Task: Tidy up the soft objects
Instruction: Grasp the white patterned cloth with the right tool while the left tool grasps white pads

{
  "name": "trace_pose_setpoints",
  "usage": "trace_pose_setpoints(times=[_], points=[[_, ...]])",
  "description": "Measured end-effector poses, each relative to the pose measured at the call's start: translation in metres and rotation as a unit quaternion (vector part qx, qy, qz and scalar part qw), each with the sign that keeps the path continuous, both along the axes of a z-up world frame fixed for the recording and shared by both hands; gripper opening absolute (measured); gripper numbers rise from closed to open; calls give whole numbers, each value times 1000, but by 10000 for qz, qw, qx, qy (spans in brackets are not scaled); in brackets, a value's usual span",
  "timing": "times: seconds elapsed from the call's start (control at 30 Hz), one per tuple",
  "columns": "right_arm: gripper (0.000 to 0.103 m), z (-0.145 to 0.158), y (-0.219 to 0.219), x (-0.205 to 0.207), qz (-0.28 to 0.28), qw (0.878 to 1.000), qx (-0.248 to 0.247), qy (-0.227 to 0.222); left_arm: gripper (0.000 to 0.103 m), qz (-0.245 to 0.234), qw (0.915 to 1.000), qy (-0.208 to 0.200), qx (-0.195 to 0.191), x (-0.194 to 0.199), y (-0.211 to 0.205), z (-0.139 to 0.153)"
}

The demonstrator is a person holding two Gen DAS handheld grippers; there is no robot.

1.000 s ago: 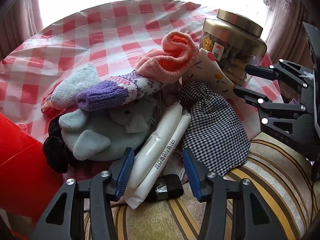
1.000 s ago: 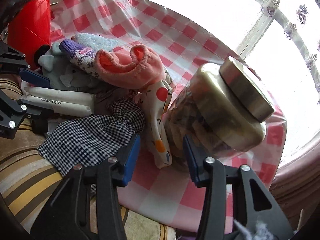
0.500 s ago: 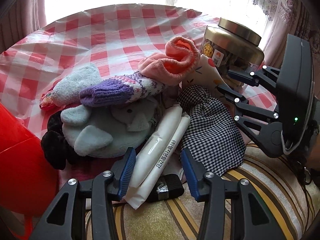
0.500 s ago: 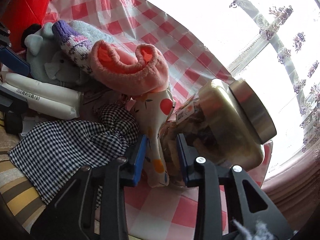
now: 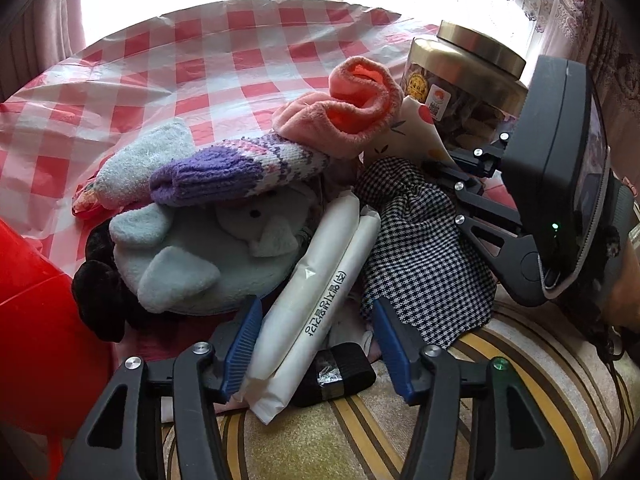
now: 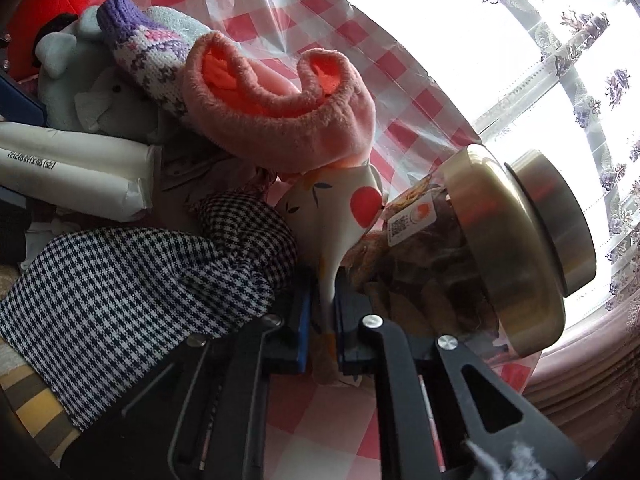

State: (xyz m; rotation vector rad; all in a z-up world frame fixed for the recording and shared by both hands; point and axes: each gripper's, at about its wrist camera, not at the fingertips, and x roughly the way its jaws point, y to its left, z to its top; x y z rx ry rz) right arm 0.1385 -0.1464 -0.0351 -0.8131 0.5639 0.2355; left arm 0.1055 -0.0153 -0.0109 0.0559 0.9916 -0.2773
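Red plastic container [image 5: 28, 320] cut off by left edge, shape unreadable. Black scrunchie [image 5: 100, 292] half buried under grey plush elephant [image 5: 192, 252]. Small black item [image 5: 340, 368] beneath white packets [image 5: 320, 280], identity unclear. Pale blue sock [image 5: 140, 168] partly covered by purple knit sock [image 5: 224, 172]. Floral cloth [image 6: 336, 216] lower end lost between right gripper [image 6: 322, 312] fingers [image 6: 303, 320]; upper part tucked under pink fuzzy sock [image 6: 280, 128]. Jar [image 6: 460, 248] base hidden behind same fingers, label print too small to read. Right gripper fingertips not visible in left wrist view, blocked by houndstooth cloth [image 5: 424, 248]. Window beyond tabletop [image 5: 200, 60] blown out.
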Motion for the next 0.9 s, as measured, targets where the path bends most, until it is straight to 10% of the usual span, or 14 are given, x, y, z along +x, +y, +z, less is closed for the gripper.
trace_pose_setpoints(times=[0.17, 0.67, 0.9], points=[[8, 6, -2, -13, 46, 9995, 128, -278, 41, 109, 9998, 19, 193, 1, -2, -2], [8, 47, -28, -54, 8, 9962, 452, -738, 31, -7, 9929, -258, -1163, -9, 22, 18], [8, 67, -47, -72, -51, 9941, 554, -928, 30, -91, 9912, -474, -1229, -14, 15, 34]])
